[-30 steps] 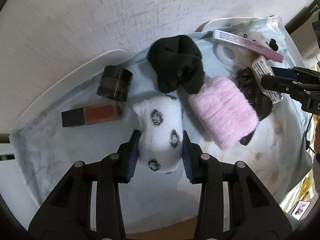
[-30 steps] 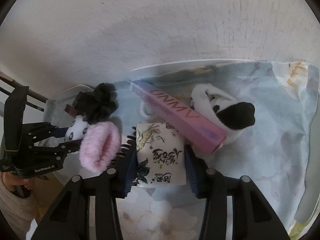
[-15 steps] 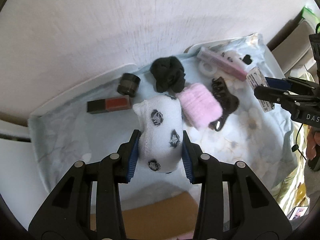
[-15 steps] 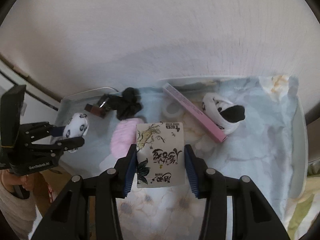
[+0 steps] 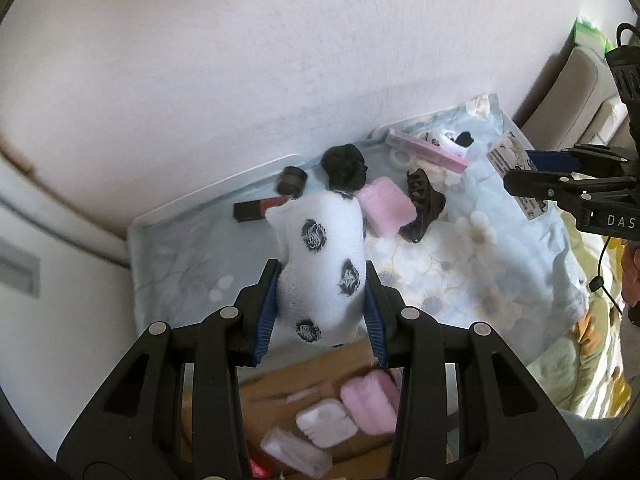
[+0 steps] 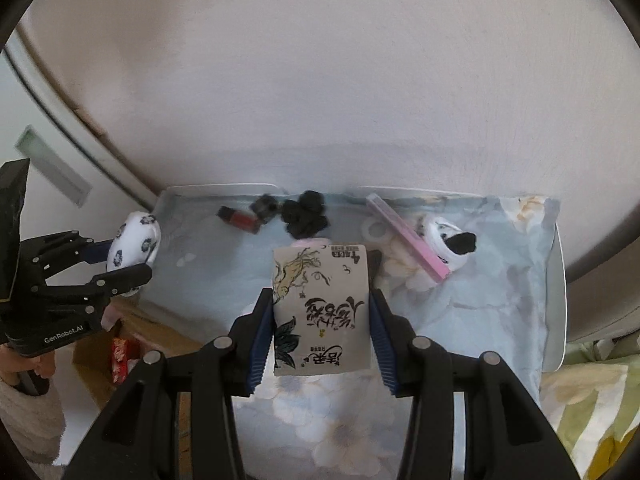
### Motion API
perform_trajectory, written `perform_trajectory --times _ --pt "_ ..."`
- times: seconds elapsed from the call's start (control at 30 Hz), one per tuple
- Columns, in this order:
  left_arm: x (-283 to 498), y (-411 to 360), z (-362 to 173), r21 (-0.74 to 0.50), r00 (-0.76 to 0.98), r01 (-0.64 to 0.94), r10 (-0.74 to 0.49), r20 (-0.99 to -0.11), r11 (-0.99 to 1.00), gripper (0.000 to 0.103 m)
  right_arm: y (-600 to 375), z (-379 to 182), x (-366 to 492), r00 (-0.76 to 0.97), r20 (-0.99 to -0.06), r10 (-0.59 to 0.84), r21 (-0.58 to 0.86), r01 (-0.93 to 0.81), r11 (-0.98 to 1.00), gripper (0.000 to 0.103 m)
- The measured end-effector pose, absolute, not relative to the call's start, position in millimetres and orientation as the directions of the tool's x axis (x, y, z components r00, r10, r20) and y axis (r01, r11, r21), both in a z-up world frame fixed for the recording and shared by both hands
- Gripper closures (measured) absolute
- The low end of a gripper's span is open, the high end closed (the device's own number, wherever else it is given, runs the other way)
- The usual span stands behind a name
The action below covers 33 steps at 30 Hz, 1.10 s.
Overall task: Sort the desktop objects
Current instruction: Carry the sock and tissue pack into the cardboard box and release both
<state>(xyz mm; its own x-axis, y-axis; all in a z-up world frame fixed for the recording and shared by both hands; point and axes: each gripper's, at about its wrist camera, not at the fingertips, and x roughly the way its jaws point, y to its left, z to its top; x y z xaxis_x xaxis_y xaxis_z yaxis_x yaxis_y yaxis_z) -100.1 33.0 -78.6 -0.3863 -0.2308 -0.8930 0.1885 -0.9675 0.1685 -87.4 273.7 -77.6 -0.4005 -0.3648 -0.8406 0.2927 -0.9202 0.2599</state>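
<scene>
Left tongs [image 5: 320, 300] grip spotted sock [image 5: 320, 264] above cardboard box [image 5: 320, 372] (pink cases inside); right tongs [image 6: 320, 320] clamp tissue pack [image 6: 320, 308].

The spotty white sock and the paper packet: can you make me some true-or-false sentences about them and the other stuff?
1. The left gripper grips a white fuzzy sock with black spots. True.
2. The right gripper is empty. False: it grips a printed paper tissue packet.
3. The fluffy pink roll lies on the pale blue floral cloth. True.
4. The long pink box is held in the air. False: it lies on the cloth, beside a second white-and-black sock.
5. A brown cardboard box below the left gripper holds pink things. True.
</scene>
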Motion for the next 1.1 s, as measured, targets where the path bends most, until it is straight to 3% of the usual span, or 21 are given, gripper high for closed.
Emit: perform_trajectory --times 0.33,0.53,0.63,1.1 --pt "-10.9 12.0 -18.4 0.15 -0.457 0.343 -0.305 -0.836 -0.927 0.067 217.3 -18.7 -50.4 -0.426 -0.792 -0.437 0.23 0.455 -0.86 0.061" --pt "31.3 -3.3 -7.8 0.144 -0.455 0.437 -0.356 -0.817 -0.888 0.067 157.9 -11.2 -25.8 -0.369 -0.783 -0.5 0.218 0.591 -0.777 0.061" --pt "52.4 -13.5 -20.3 0.146 -0.423 0.487 -0.379 -0.823 -0.861 0.067 125.0 -24.6 -11.6 -0.322 -0.804 -0.5 0.195 0.651 -0.734 0.061" --pt "105.7 -47.7 -129.0 0.038 -0.278 0.605 -0.256 -0.926 -0.795 0.067 41.3 -126.0 29.9 -0.161 -0.926 -0.342 0.091 0.783 -0.615 0.061"
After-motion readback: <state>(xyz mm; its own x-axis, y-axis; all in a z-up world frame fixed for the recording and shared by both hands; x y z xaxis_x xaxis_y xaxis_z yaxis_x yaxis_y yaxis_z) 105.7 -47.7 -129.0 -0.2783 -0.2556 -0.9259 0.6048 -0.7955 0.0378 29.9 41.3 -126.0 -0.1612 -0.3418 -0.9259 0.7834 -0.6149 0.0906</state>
